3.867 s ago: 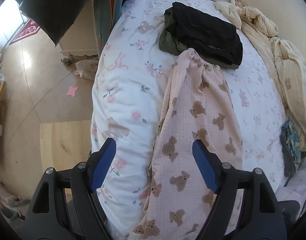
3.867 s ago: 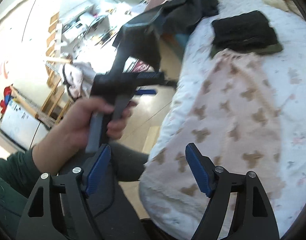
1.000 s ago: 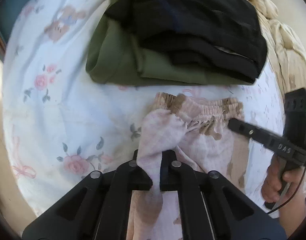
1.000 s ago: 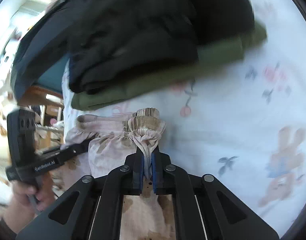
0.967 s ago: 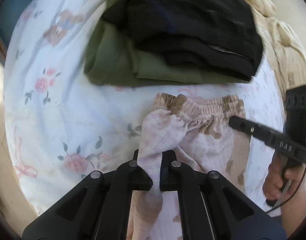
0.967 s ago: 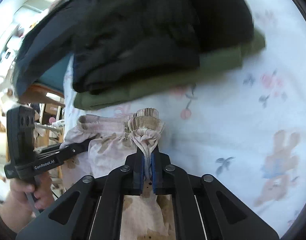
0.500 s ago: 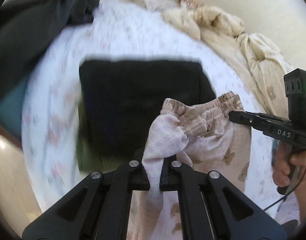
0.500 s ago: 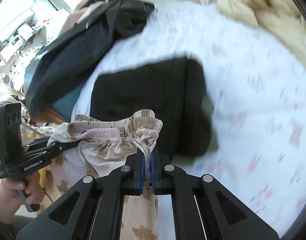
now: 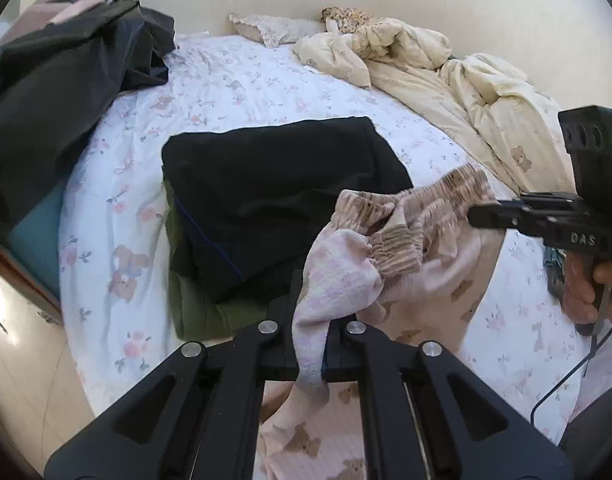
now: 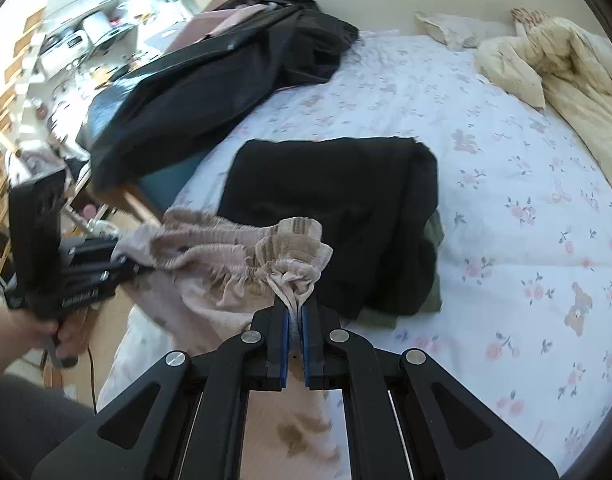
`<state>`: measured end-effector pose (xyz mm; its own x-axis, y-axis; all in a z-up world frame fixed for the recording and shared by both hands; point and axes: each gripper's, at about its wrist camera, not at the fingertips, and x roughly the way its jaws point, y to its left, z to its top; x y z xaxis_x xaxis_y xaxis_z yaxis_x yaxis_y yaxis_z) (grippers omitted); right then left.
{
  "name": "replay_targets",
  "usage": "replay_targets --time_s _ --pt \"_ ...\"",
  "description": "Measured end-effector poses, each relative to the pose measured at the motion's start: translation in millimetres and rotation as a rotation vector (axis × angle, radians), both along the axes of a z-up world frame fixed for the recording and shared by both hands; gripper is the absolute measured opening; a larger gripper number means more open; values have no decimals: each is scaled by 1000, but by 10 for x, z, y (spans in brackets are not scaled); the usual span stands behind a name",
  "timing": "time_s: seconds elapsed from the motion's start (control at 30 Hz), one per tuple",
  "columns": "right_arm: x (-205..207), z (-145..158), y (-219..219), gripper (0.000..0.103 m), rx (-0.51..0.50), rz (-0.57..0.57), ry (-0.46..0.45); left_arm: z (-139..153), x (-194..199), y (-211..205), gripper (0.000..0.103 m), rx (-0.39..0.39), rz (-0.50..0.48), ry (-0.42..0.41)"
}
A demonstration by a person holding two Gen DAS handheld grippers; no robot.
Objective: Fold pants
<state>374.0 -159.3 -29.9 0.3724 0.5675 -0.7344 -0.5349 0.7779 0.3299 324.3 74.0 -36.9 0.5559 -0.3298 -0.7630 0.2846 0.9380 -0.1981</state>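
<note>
The pink bear-print pants (image 9: 426, 292) hang lifted above the bed, with the elastic waistband stretched between my two grippers. My left gripper (image 9: 311, 344) is shut on the waistband's left corner. My right gripper (image 10: 295, 320) is shut on the waistband's right corner (image 10: 294, 248). The right gripper also shows in the left wrist view (image 9: 546, 220) at the right, held by a hand. The left gripper also shows in the right wrist view (image 10: 86, 268) at the left. The legs trail down toward me.
A folded stack of black clothes (image 9: 282, 192) on an olive garment (image 9: 210, 312) lies just beyond the waistband on the floral sheet (image 9: 242, 76). A cream duvet (image 9: 486, 92) is bunched at the right. A dark jacket (image 10: 226, 64) hangs over the bed's left edge.
Both grippers have lifted the waistband up off the sheet and tilted back, so the view has risen from the bed surface to the whole bed. Both stay shut on the waistband.
</note>
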Motion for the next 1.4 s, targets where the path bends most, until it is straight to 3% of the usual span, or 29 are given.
replay_targets --time_s 0.1,0.2,0.43,0.6,0.8,0.87,0.93,1.0,1.07,1.17,1.23,1.27,1.33,1.4 --pt "-329 99 -40 4 10 41 -26 128 -307 -54 4 21 -62 -34" --pt "-649 146 -115 4 3 72 -47 184 -677 -206 4 128 -154 -74" --pt "-1502 103 -203 4 -73 153 -93 151 -1511 -487 4 252 -290 -99" --pt "-2166 -212 -188 4 -120 183 -52 -200 -1999 -665 6 365 -354 8" --pt "-2646 -709 -63 4 -204 235 34 -694 -2378 -846 6 507 -470 154" --pt "-2772 -827 4 5 -254 268 64 -792 -2452 -849 14 544 -491 196" --pt "-2896 -913 69 9 -303 313 89 -833 -2467 -771 22 531 -472 265" --pt "-2989 -963 85 14 -339 341 129 -826 -2490 -699 43 523 -459 338" --pt "-3037 -984 42 17 -353 344 168 -774 -2514 -636 45 508 -463 370" --pt "-3077 -865 -85 17 -301 358 199 -613 -2551 -538 45 540 -419 313" --pt "-3064 -706 -188 17 -228 367 216 -482 -2480 -498 45 599 -299 237" --pt "-3054 -607 -243 17 -175 361 211 -406 -2436 -496 45 574 -231 218" --pt "-2970 -451 -338 17 -85 313 192 -323 -2319 -465 45 447 -86 234" --pt "-2794 -382 -372 17 -64 171 138 -359 -2225 -462 45 298 47 271"
